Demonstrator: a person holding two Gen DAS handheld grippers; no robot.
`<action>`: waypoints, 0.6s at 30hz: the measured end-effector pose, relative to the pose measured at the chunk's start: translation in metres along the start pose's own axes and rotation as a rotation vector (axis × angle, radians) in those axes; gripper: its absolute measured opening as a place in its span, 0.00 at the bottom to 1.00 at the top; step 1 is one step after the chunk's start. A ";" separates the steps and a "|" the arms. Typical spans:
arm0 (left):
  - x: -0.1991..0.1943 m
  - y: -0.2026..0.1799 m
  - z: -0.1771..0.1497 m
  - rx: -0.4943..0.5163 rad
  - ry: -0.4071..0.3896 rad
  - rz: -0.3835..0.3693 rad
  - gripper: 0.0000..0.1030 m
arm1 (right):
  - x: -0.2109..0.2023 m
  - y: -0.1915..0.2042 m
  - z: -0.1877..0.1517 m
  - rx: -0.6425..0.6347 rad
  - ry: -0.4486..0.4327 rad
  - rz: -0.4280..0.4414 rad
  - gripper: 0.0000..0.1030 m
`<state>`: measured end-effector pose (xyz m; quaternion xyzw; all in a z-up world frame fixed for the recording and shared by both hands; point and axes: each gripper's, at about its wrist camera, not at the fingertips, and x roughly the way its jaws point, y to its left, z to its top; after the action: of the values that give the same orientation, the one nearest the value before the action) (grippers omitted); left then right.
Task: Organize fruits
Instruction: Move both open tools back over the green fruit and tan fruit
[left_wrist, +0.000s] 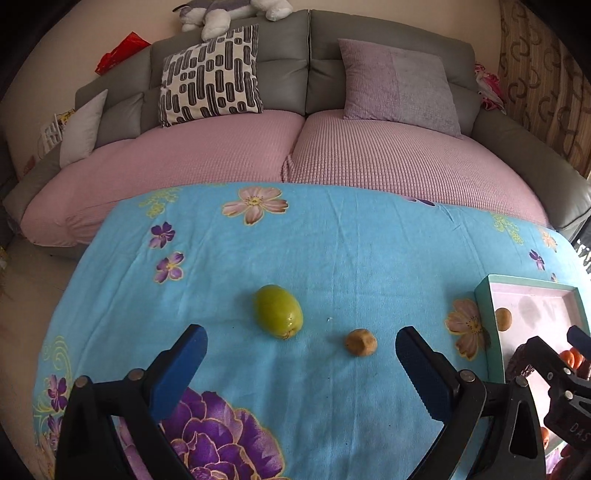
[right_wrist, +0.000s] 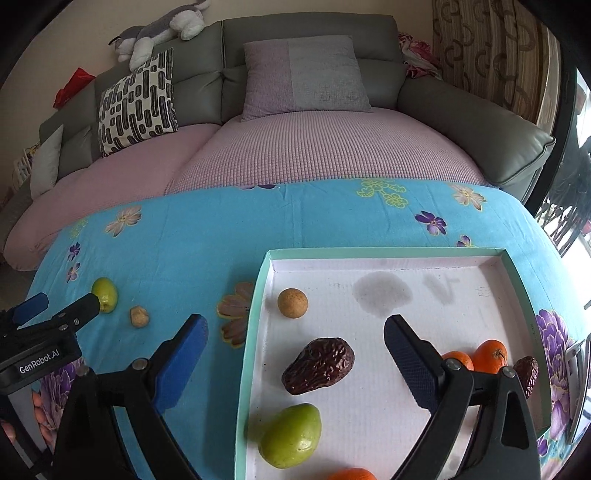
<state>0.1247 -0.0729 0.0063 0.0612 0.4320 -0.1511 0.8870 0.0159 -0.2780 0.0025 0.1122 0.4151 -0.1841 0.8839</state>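
My left gripper (left_wrist: 301, 350) stands open above the blue flowered cloth, with nothing between its pads. Just beyond it lie a green fruit (left_wrist: 277, 312) and a small tan fruit (left_wrist: 361, 342). Over the mint-edged white tray (right_wrist: 258, 295) my right gripper (right_wrist: 295, 339) is open and holds nothing. In the tray lie a small tan ball (right_wrist: 292, 302), a wrinkled dark brown fruit (right_wrist: 318, 365), a green fruit (right_wrist: 291, 435), oranges (right_wrist: 489, 356) and another dark fruit (right_wrist: 526, 371) at the right. The right wrist view also shows the left gripper (right_wrist: 64, 306) at far left, near the green fruit (right_wrist: 105, 294) and tan fruit (right_wrist: 139, 316) on the cloth.
A sofa with pink seat covers (left_wrist: 221, 147) and grey back runs along the table's far edge, with cushions (left_wrist: 210, 75) and a plush toy (left_wrist: 229, 11) on it. A curtain (right_wrist: 491, 48) hangs at the right. The tray's corner (left_wrist: 487, 291) shows at the left view's right side.
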 end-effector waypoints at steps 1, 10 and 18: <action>-0.001 0.005 0.001 -0.011 0.001 -0.011 1.00 | 0.002 0.004 0.000 -0.008 0.011 0.006 0.94; -0.009 0.046 0.009 -0.043 -0.038 0.101 1.00 | -0.002 0.011 0.000 0.033 -0.002 0.051 0.93; -0.011 0.068 0.015 -0.068 -0.049 0.021 1.00 | -0.018 0.035 0.003 -0.026 -0.092 0.075 0.93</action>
<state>0.1520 -0.0097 0.0226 0.0319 0.4142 -0.1283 0.9005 0.0223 -0.2436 0.0197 0.1078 0.3720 -0.1502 0.9096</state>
